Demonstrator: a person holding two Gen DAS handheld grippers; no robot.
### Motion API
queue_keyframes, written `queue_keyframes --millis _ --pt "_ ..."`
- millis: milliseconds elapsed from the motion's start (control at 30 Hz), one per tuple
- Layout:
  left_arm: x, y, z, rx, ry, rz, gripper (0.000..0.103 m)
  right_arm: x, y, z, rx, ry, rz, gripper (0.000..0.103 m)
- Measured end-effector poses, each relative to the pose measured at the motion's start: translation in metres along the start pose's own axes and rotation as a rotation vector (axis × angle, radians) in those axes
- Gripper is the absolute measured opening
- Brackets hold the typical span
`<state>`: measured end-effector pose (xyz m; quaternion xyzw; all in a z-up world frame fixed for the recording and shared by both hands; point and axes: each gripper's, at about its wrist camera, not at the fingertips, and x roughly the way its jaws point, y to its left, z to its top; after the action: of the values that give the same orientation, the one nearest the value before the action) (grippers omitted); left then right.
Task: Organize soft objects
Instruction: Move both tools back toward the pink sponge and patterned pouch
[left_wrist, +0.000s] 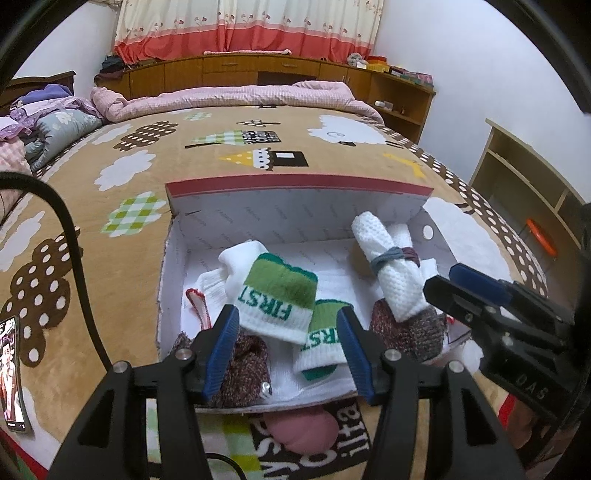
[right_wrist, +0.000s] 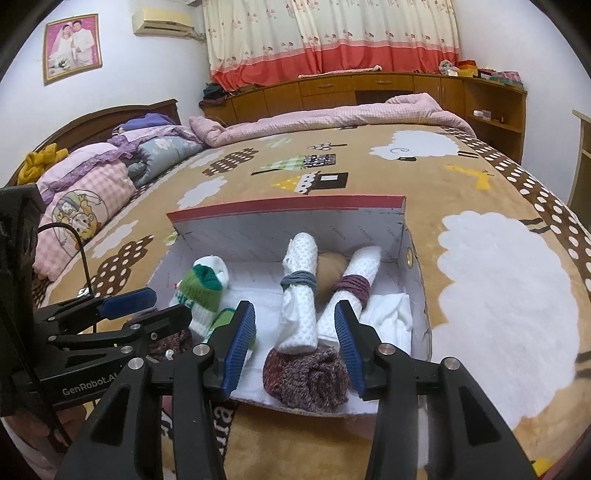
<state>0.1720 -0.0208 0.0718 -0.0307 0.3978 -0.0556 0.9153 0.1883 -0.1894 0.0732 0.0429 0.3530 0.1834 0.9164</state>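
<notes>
Rolled white socks with green "FIRST" cuffs (left_wrist: 275, 291) lying at left inside white cardboard shoebox (left_wrist: 295, 218) on tan cartoon-print bed blanket (left_wrist: 110, 206). Two white waffle-knit rolls, grey-tied (right_wrist: 300, 291) and maroon-tied (right_wrist: 351, 291), propped at right; maroon marled knit bundle (right_wrist: 306, 376) at near edge. Left claw (left_wrist: 286, 350) apart above the sock cuffs, gripping nothing. Right claw (right_wrist: 295, 343) apart, nothing pinched, over the knit bundle.

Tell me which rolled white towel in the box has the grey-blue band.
The left roll, leaning over the knit bundle; the right roll wears a maroon band.
</notes>
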Motion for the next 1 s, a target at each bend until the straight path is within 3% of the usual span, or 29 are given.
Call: queue_keyframes --millis 1000 --pt "-0.043 0.005 -0.034 -0.009 0.002 0.007 0.058 -0.048 0.014 -0.027 0.003 -0.020 -0.001 0.046"
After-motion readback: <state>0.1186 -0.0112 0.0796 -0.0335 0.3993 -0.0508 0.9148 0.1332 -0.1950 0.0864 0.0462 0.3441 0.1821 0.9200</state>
